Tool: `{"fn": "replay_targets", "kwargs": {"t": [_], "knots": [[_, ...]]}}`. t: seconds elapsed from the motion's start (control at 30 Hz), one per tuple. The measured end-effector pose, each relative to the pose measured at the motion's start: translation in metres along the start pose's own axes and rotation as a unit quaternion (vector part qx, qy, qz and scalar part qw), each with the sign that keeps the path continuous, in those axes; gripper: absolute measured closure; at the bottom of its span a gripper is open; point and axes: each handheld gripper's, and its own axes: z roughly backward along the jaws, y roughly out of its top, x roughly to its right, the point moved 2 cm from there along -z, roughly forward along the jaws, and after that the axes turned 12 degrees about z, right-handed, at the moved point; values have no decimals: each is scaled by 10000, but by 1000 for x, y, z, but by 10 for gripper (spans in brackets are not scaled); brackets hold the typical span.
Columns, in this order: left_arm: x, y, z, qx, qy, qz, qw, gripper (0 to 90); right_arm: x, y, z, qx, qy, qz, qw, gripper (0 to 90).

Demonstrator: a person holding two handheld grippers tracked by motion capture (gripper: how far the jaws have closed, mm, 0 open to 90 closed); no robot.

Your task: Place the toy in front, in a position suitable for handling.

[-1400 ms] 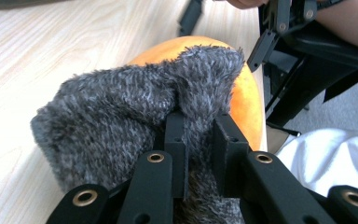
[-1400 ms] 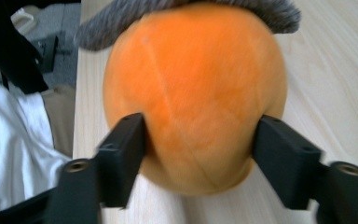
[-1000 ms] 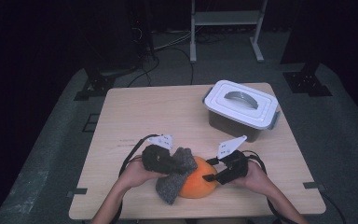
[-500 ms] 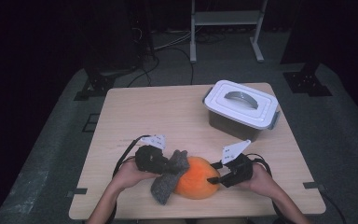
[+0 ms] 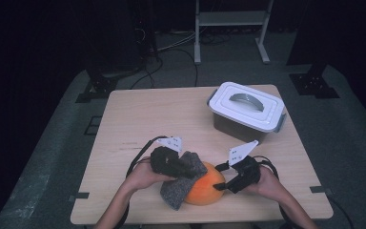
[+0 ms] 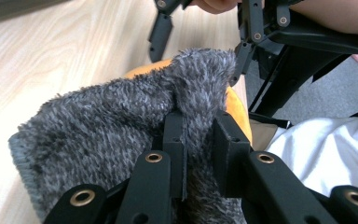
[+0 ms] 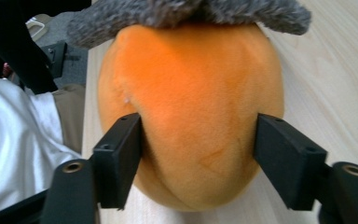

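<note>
1 orange plush ball (image 5: pixel 206 188), 1 grey cloth (image 5: pixel 181 185), 1 lidded tub (image 5: pixel 246 110), 1 table (image 5: pixel 162 114).

High view was dim and soft, light pooling on the table (image 5: pixel 181 114) while the floor around fell to near black. My gripper views were bright and evenly lit, no glare. My nearest jaw links were slightly blurred; the grey cloth (image 6: pixel 107 116) fibres stayed sharp.

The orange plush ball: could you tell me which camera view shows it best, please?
The right gripper view: the orange plush ball sits large between the right gripper jaws, which press its sides. The high view shows it small, half under the grey cloth. The left gripper view shows slivers behind that cloth.
</note>
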Motion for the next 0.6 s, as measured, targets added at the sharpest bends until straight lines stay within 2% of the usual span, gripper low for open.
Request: {"fn": "replay_targets", "kwargs": {"t": [0.07,0.1,0.13,0.17,0.23,0.4,0.43,0.47,0.53,0.57,0.6], "knots": [[0,-1,0,-37,15,-52,10000,769,0,2,-6,-60,-4,-40,10000,264],[-2,-3,3,-30,49,-24,10000,769,-1,2,-8,-33,-2,-57,10000,353],[-2,-3,3,-30,49,-24,10000,769,-1,2,-8,-33,-2,-57,10000,353],[-4,-5,5,-5,38,47,10000,771,-2,2,-5,-42,-35,61,10000,443],[-11,-17,13,41,40,186,9998,772,-3,2,-3,-38,-45,120,9999,468],[-16,-32,21,41,164,354,9992,771,-4,1,-2,-60,-50,193,9998,474],[-17,-34,22,61,161,421,9990,771,-5,3,-2,-76,-151,278,9995,486],[-18,-34,22,87,146,446,9989,771,-5,3,-2,-76,-151,278,9995,486],[-17,-31,22,111,172,421,9989,772,-7,8,-2,-115,-299,410,9986,505],[-16,-29,23,122,201,400,9989,773,-9,13,-1,-131,-478,507,9975,523],[-16,-26,24,157,223,385,9989,773,-9,13,-1,-131,-478,507,9975,523]]}}
